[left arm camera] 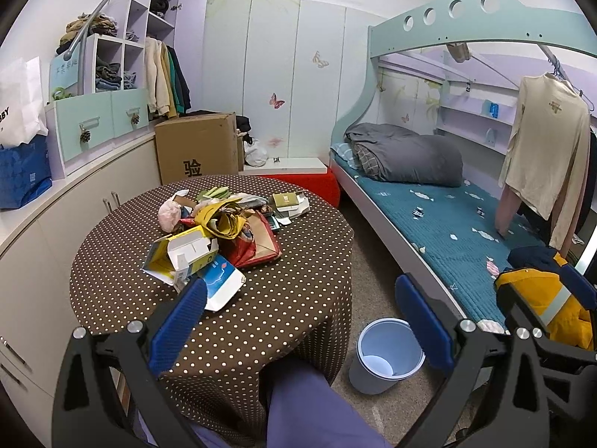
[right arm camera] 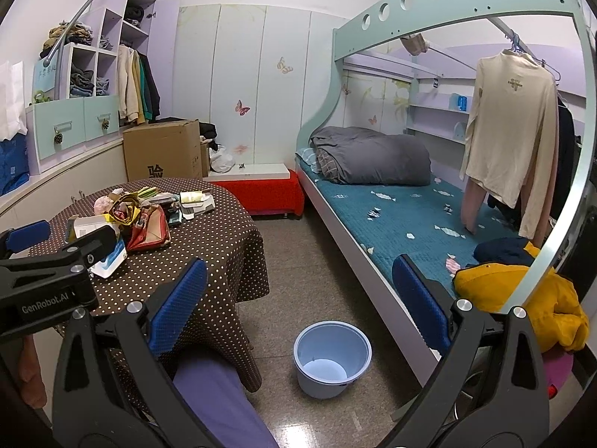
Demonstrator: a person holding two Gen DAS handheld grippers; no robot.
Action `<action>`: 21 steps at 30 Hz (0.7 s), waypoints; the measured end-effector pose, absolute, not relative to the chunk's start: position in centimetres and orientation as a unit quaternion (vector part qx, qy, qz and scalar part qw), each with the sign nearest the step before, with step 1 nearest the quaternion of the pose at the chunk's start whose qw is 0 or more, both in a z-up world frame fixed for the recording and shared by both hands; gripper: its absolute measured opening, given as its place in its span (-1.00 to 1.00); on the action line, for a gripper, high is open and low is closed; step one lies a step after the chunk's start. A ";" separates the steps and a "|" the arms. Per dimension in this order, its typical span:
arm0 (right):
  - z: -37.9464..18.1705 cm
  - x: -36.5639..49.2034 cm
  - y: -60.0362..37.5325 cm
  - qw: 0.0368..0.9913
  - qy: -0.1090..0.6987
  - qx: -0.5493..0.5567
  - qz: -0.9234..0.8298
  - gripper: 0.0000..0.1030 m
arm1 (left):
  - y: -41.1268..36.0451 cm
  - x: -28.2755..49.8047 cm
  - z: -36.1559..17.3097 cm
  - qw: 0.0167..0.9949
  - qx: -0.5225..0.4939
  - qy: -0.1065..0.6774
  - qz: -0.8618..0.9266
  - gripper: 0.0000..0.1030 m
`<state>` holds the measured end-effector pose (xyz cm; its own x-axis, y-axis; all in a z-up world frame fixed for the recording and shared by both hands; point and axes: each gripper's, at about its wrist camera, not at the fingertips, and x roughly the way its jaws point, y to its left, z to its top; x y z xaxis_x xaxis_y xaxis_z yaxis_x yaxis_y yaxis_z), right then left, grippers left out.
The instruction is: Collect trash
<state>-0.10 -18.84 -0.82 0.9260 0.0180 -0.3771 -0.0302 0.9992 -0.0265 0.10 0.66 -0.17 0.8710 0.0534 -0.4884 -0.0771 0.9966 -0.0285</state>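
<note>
We hold both claws level and pointing forward, side by side. Our left claw point(left arm camera: 300, 317) has its blue-padded fingers point(left arm camera: 178, 324) spread wide apart with nothing between them. Our right claw point(right arm camera: 298, 298) is spread just as wide, its blue pads point(right arm camera: 419, 300) gripping nothing. In the right wrist view the left claw's black body sits at the near left, slightly ahead of the right one. Our leg point(right arm camera: 220, 399) in purple cloth shows low between the fingers

Brown white-dotted cloth table cover point(left arm camera: 238, 298), matt. Crumpled paper and cardboard trash pile point(left arm camera: 220, 231); smooth pale-blue plastic bin point(right arm camera: 332, 358). Glossy speckled stone floor point(right arm camera: 298, 280).
</note>
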 end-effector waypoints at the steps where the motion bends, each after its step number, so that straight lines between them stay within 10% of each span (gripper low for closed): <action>1: -0.8 -0.1 -18.8 0.981 0.192 -0.016 0.012 0.89 | 0.7 0.1 -0.2 0.967 -0.024 0.252 0.033 0.92; 21: -1.1 0.0 -18.7 0.980 0.197 -0.015 0.017 0.89 | 0.7 0.1 -0.4 0.967 -0.025 0.253 0.034 0.92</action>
